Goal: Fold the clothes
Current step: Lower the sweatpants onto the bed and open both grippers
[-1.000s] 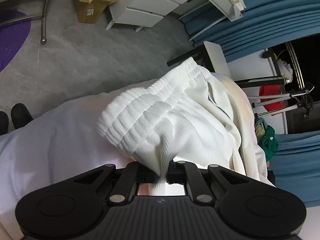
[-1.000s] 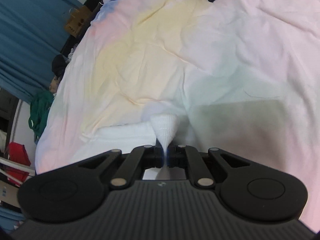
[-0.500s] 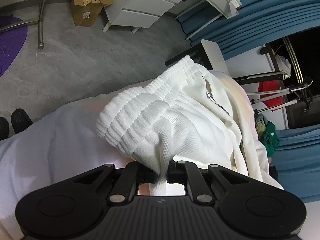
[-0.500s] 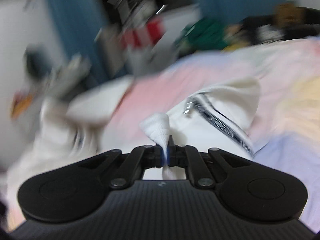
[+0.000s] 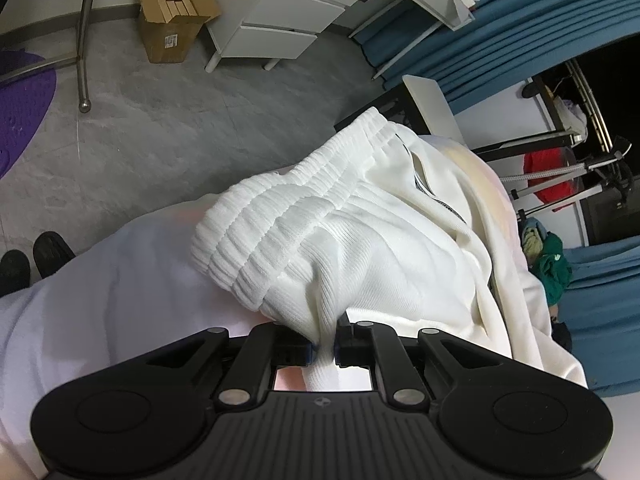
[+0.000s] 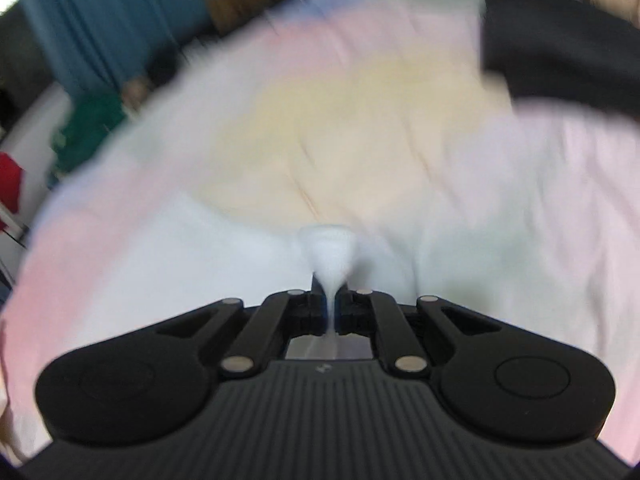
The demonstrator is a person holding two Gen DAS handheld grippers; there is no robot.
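White ribbed trousers [image 5: 360, 240] with a thick elastic waistband [image 5: 256, 248] lie bunched on a pastel sheet [image 5: 100, 300]. My left gripper [image 5: 325, 346] is shut on a fold of the cloth just below the waistband. A dark-trimmed pocket [image 5: 434, 196] shows on the garment's right side. In the blurred right wrist view, my right gripper [image 6: 330, 310] is shut on a small peak of the white cloth [image 6: 330, 252], held above the pastel sheet [image 6: 360, 140].
Beyond the bed edge lie a grey floor [image 5: 180, 132], a cardboard box [image 5: 172, 28], white drawers [image 5: 288, 16], blue curtains [image 5: 540, 24] and a metal stand [image 5: 568, 176]. Two dark shoes [image 5: 32, 260] stand at left. A black garment [image 6: 560, 48] lies on the sheet at far right.
The right gripper swung sharply with its pinched cloth: it faced the room half a second ago and now faces the sheet again, blurred. The left gripper has barely shifted.
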